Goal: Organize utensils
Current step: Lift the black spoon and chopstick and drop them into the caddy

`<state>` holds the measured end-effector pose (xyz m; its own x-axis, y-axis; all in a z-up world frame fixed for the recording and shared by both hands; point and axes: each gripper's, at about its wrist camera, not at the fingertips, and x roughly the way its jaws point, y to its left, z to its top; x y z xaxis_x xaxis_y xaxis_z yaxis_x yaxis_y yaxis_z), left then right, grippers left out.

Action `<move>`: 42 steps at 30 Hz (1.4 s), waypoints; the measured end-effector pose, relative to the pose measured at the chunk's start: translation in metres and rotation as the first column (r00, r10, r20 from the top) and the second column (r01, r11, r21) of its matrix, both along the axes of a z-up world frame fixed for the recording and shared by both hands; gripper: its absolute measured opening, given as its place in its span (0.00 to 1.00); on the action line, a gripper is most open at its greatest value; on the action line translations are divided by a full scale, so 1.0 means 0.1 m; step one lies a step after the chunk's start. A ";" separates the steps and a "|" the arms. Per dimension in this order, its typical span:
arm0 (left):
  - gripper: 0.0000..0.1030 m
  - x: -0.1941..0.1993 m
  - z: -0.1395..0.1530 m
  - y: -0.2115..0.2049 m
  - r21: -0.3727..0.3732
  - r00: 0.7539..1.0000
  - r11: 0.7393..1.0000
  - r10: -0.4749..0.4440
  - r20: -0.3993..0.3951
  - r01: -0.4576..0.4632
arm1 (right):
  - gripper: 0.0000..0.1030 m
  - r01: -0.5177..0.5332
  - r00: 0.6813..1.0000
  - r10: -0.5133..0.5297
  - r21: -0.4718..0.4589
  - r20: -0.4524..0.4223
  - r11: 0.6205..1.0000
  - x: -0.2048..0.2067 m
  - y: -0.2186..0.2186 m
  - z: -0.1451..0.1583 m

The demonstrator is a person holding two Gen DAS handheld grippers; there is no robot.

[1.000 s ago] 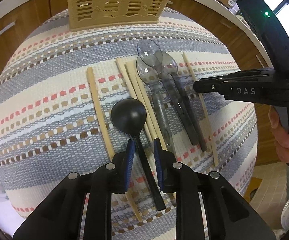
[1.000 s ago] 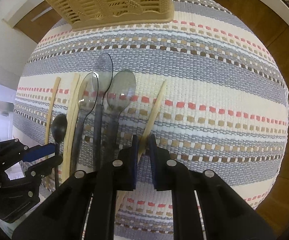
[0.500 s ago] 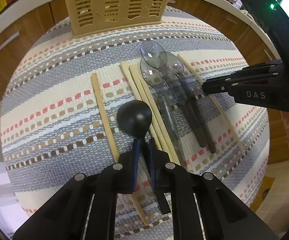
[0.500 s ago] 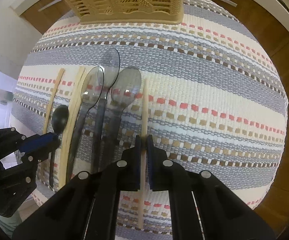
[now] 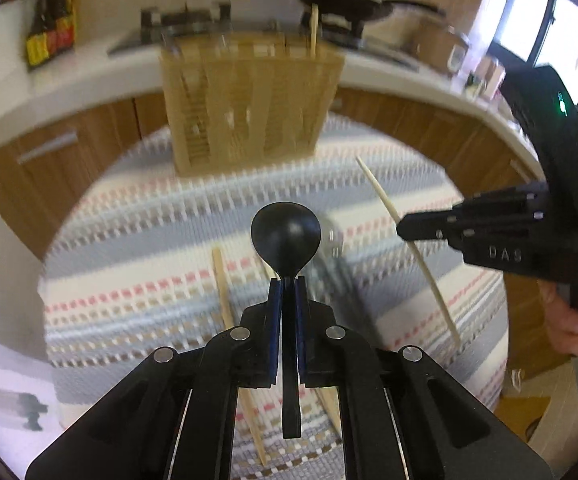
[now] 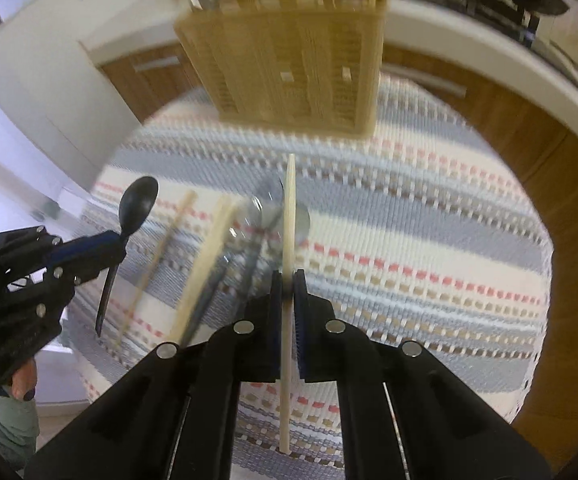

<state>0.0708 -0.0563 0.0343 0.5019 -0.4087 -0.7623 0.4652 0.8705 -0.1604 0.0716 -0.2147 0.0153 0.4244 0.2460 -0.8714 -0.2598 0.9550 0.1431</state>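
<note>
My left gripper [image 5: 287, 282] is shut on the handle of a black spoon [image 5: 285, 232], lifted off the striped cloth [image 5: 137, 264]. My right gripper [image 6: 287, 276] is shut on a pale wooden chopstick [image 6: 289, 204], also raised. In the left wrist view the right gripper [image 5: 401, 229] shows at the right, holding that chopstick [image 5: 381, 200]. In the right wrist view the left gripper [image 6: 119, 242] shows at the left with the black spoon [image 6: 139, 200]. A tan slotted utensil basket [image 5: 249, 108] stands at the far edge with one chopstick [image 5: 313, 30] upright in it. Blurred clear spoons [image 6: 261, 208] and chopsticks [image 6: 209, 256] still lie on the cloth.
Wooden cabinets [image 5: 57, 152] and a white counter [image 5: 89, 68] run behind the table. A stove with a dark pan [image 5: 341, 0] sits on the counter. A person's hand [image 5: 565, 320] grips the right tool handle. The right part of the cloth [image 6: 429, 240] is bare.
Both grippers have risen and tilted up, lifting the black spoon and the chopstick off the cloth. The left jaws went from apart around the spoon handle to shut on it.
</note>
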 end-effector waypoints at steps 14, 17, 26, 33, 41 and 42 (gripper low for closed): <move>0.04 -0.08 0.96 0.14 -0.018 0.939 0.991 0.132 0.318 -0.133 | 0.04 -0.026 0.943 0.014 0.032 0.332 0.999 0.09 0.10 1.05; 0.04 -0.05 1.07 0.13 -0.015 0.922 0.989 0.143 0.360 -0.147 | 0.04 -0.025 0.924 0.006 0.044 0.383 0.999 0.16 0.10 1.19; 0.04 0.23 1.32 0.21 -0.037 0.853 0.982 0.177 0.491 -0.183 | 0.04 -0.007 0.849 -0.038 0.083 0.527 0.997 0.45 0.10 1.56; 0.04 0.79 1.57 0.41 -0.211 0.820 0.969 0.223 0.526 -0.128 | 0.04 0.023 0.755 -0.098 0.124 0.649 0.992 0.77 0.09 1.69; 0.04 1.36 1.34 0.38 -0.361 0.840 0.932 0.226 0.494 -0.038 | 0.04 0.106 0.677 -0.191 0.162 0.711 0.981 1.20 -0.02 1.50; 0.04 1.42 1.26 0.39 -0.393 0.841 0.919 0.231 0.490 -0.024 | 0.04 0.120 0.673 -0.202 0.165 0.711 0.979 1.24 -0.03 1.46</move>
